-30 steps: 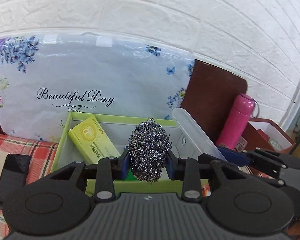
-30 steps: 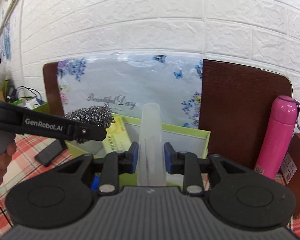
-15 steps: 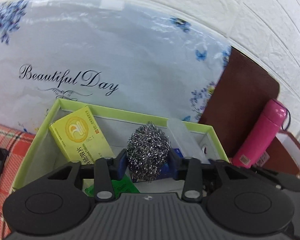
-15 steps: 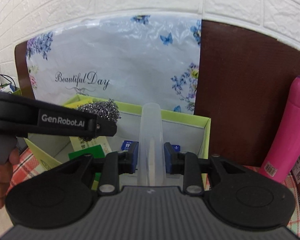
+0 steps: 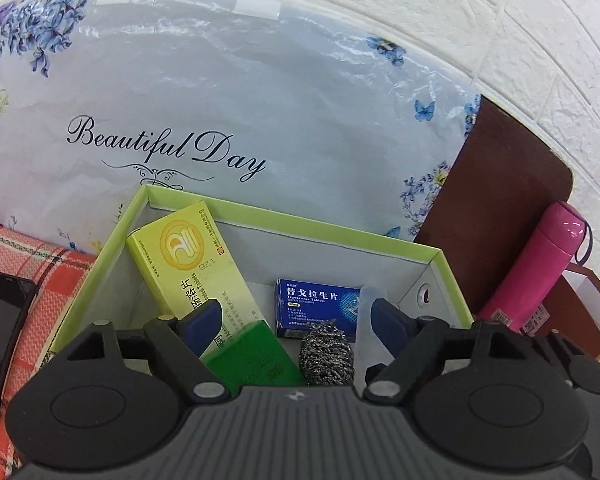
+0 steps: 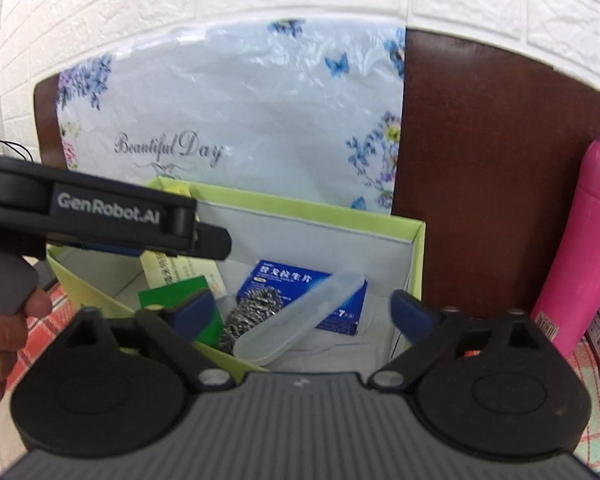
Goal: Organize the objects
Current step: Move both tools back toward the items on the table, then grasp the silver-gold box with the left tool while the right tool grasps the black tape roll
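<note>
The steel wool scourer (image 5: 327,354) lay on the floor of the green-rimmed box (image 5: 328,238), free of both claws. We saw it touching, or all but touching, the clear plastic case (image 6: 300,316), which rested tilted beside it with its far end over the blue medicine box (image 5: 318,307). On the scourer's other side sat a green pack (image 5: 249,356), and behind that a yellow tablet box (image 5: 188,266) leaned against the box's left wall.

Our left gripper (image 5: 296,322) hovered above the box with its blue pads spread wide apart, released and holding nothing; the scourer lay below the gap between them. Our right gripper (image 6: 304,312) was likewise released, its pads well apart on either side of the plastic case without touching it. In the right wrist view the left gripper's black body crossed the frame above the box's left edge, with our left hand (image 6: 4,320) on its grey handle.

Behind the box stood a white floral bag (image 5: 220,120) printed "Beautiful Day", leaning on a brown board (image 6: 500,160) against the white brick wall (image 5: 500,20). A pink flask (image 5: 540,268) stood upright to the right of the box, and a black phone (image 5: 0,336) lay on the red checked cloth (image 5: 32,252) to its left.
</note>
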Available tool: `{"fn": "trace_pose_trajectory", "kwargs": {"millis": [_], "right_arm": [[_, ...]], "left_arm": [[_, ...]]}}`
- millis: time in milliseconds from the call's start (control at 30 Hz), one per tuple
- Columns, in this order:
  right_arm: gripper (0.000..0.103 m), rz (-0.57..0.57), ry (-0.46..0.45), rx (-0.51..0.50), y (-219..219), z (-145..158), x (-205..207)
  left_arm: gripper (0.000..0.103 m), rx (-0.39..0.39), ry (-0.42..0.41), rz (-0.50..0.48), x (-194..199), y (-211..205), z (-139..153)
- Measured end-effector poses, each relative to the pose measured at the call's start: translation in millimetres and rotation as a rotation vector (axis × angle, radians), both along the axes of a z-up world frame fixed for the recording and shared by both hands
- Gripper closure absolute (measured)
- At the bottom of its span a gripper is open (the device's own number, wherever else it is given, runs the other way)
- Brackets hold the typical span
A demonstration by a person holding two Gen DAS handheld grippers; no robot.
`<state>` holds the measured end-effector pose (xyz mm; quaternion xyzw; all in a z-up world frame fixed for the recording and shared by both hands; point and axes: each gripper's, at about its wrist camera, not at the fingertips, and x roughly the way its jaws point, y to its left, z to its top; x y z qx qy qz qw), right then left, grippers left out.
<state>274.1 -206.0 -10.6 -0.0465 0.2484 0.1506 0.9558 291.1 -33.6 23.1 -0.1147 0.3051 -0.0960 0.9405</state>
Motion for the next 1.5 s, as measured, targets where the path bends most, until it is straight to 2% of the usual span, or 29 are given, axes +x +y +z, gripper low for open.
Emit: {"fn": "trace_pose_trajectory", "kwargs": {"millis": [300, 467, 767, 967, 1267, 1500], "right_arm": [[0.0, -0.002, -0.088, 0.059, -8, 21, -42], [0.0, -0.017, -0.128, 0.094, -20, 31, -73], [0.0, -0.021, -0.163, 0.052, -30, 29, -129], [0.0, -0.02, -0.152, 0.029, -35, 13, -160], [0.0, -0.056, -0.082, 0.119, -49, -12, -195], [0.0, -0.108, -0.021, 0.129, -61, -35, -212]], "left_arm": [[0.018, 0.028, -0.064, -0.025, -40, 0, 21], [0.018, 0.081, -0.088, -0.037, -69, -5, 27], [0.018, 0.097, -0.12, -0.073, -119, -7, 25], [0.018, 0.079, -0.117, -0.064, -143, 2, 14], [0.019, 0.052, -0.076, -0.08, -162, 9, -11], [0.03, 0.021, -0.02, -0.126, -159, 3, -33]]}}
